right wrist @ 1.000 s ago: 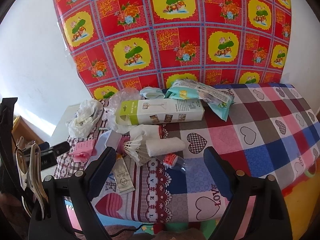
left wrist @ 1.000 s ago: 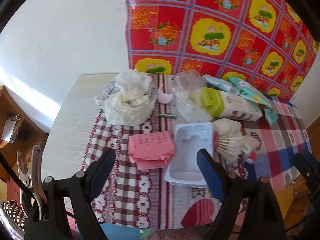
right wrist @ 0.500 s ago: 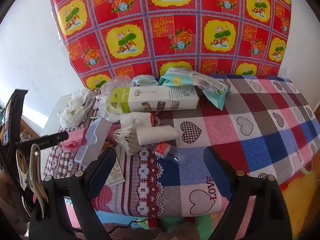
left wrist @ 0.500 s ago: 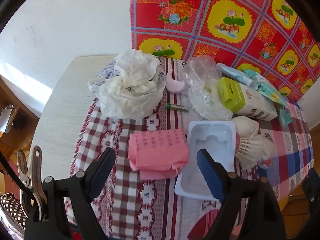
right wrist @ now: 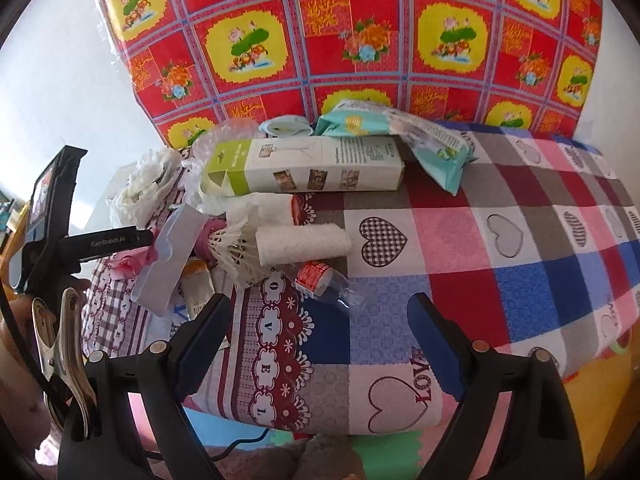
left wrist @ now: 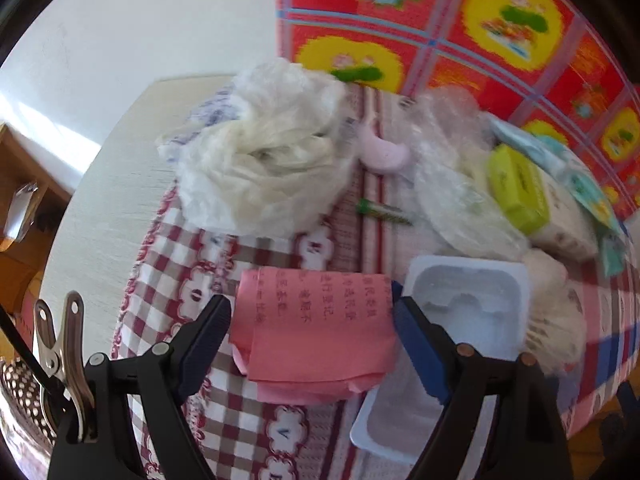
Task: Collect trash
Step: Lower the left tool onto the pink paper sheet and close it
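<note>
On the checked tablecloth (left wrist: 176,288), the left gripper (left wrist: 312,316) is standing wide, straddling the folded pink printed paper (left wrist: 312,320).
White plastic tray (left wrist: 468,300) is crowding its right finger; crumpled white plastic bag (left wrist: 260,168) is lying beyond; right gripper (right wrist: 320,320) is gaping over cloth.

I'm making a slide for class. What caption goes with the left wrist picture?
Open left gripper fingers straddle a folded pink printed paper beside a white plastic tray.

Black left claw (left wrist: 310,322), blue pads, brass screws, steel clamp (left wrist: 60,354)
</note>
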{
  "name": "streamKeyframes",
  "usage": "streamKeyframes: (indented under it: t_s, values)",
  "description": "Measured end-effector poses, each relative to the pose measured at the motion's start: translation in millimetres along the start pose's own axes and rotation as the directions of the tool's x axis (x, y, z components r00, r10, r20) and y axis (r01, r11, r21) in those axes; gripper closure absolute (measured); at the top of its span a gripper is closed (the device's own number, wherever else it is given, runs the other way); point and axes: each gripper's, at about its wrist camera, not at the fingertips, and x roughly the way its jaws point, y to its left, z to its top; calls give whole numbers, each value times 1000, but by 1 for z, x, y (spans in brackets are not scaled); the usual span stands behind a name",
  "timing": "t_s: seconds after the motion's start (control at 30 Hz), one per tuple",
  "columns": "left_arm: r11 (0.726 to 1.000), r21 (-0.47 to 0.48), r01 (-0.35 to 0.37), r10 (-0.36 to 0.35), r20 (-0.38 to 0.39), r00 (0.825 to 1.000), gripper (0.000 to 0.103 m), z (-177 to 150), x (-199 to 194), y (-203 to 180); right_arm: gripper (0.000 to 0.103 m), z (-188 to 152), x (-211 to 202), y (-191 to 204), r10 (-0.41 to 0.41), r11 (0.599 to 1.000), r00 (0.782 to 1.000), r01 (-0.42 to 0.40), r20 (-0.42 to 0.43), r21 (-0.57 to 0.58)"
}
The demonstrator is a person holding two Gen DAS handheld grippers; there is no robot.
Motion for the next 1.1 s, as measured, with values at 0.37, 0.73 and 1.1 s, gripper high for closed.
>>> streamKeyframes:
  t_s: [0.37, 0.73, 1.1]
  values:
    - [1000, -10, 25, -25, -28, 999, 18, -2, 14, 7, 12, 1, 31, -8, 44, 999, 998, -43, -41, 18]
    - [994, 57, 88, -87, -33, 996, 18, -1, 19, 19, 12, 1, 35, 4, -11, 997, 999, 14, -32, 80]
    - [986, 103, 129, -127, -22, 992, 23, 11, 11, 26, 12, 6, 50, 4, -50, 994, 999, 51, -15, 101]
